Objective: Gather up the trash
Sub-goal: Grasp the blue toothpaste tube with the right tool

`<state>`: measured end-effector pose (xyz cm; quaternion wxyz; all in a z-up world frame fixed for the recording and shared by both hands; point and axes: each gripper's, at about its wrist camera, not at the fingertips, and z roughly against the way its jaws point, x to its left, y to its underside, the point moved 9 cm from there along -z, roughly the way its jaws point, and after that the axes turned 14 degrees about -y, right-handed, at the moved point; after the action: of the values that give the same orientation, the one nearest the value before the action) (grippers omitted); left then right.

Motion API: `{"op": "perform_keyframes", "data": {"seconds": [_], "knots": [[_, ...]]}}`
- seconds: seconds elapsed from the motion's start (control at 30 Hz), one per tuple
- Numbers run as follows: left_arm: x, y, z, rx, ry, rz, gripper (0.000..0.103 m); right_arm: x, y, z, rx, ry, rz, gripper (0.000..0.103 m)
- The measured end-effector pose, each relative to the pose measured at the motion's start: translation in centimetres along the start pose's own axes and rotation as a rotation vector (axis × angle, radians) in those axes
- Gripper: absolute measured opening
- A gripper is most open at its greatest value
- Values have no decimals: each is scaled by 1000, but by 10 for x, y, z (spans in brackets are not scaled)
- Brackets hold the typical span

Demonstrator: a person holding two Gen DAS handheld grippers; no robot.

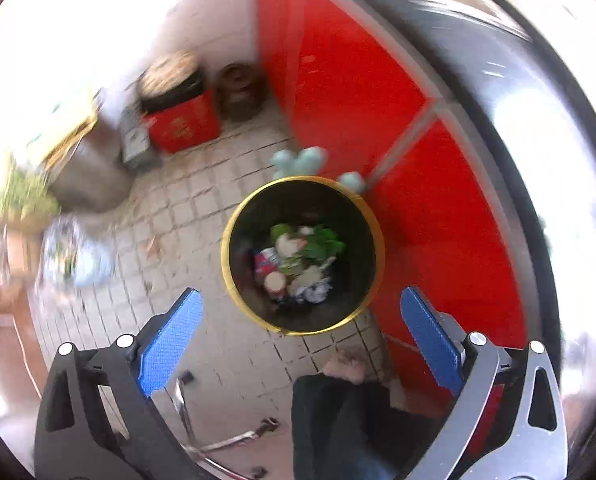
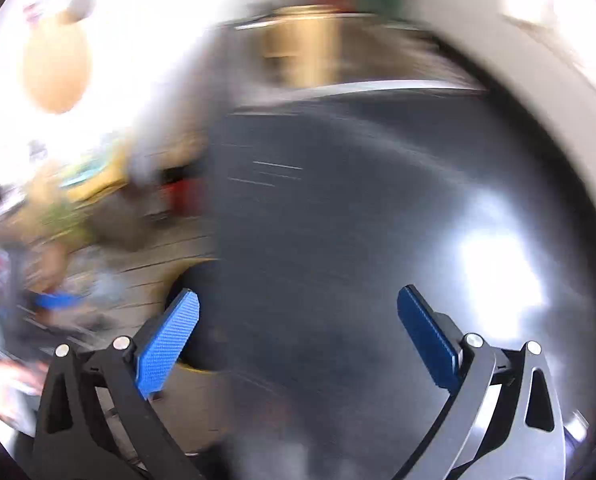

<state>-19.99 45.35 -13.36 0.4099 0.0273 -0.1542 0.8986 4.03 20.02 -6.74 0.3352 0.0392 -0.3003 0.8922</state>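
A round black bin with a yellow rim (image 1: 234,216) stands on the tiled floor below my left gripper (image 1: 301,304). Mixed trash (image 1: 298,260) lies at its bottom: green leaves, white paper, a red and white wrapper and a small cup. The left gripper points down over the near side of the bin, open, nothing between its blue pads (image 1: 170,344). My right gripper (image 2: 298,312) is open too and holds nothing. It hovers over a dark glossy countertop (image 2: 357,220). A sliver of the yellow-rimmed bin (image 2: 190,366) shows behind its left finger. The right wrist view is heavily blurred.
Red cabinet fronts (image 1: 337,80) rise right of the bin under a dark countertop edge (image 1: 497,120). A red crate (image 1: 182,124) with a basket on it, a brown stack (image 1: 240,90), a grey pot (image 1: 86,176) and pale green shapes (image 1: 299,160) stand behind. A person's dark trouser leg and foot (image 1: 345,368) are near the bin.
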Motion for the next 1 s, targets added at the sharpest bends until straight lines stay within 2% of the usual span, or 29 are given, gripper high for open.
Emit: {"op": "perform_keyframes", "data": {"seconds": [0.1, 0.2, 0.23, 0.37, 0.43, 0.57, 0.67, 0.8, 1.0], "knots": [[-44, -21, 35, -76, 35, -135, 96, -109, 60, 61, -19, 195, -179, 96], [-105, -43, 68, -161, 75, -294, 96, -193, 132, 110, -3, 325, -367, 96], [-121, -46, 74, -175, 90, -331, 96, -216, 156, 121, 14, 357, -416, 96], [-203, -55, 102, -213, 163, -506, 96, -263, 214, 136, 52, 406, -542, 96], [-241, -51, 114, -222, 196, -578, 96, -270, 224, 135, 43, 410, -564, 96], [-290, -39, 123, -216, 230, -678, 96, -277, 237, 124, 51, 433, -552, 96], [-315, -32, 128, -219, 242, -736, 96, -283, 238, 122, -1, 443, -556, 96], [-342, -26, 128, -219, 236, -808, 96, -297, 235, 111, -48, 324, -609, 97], [-371, -18, 127, -197, 241, -863, 96, -310, 216, 102, -42, 271, -510, 98]]}}
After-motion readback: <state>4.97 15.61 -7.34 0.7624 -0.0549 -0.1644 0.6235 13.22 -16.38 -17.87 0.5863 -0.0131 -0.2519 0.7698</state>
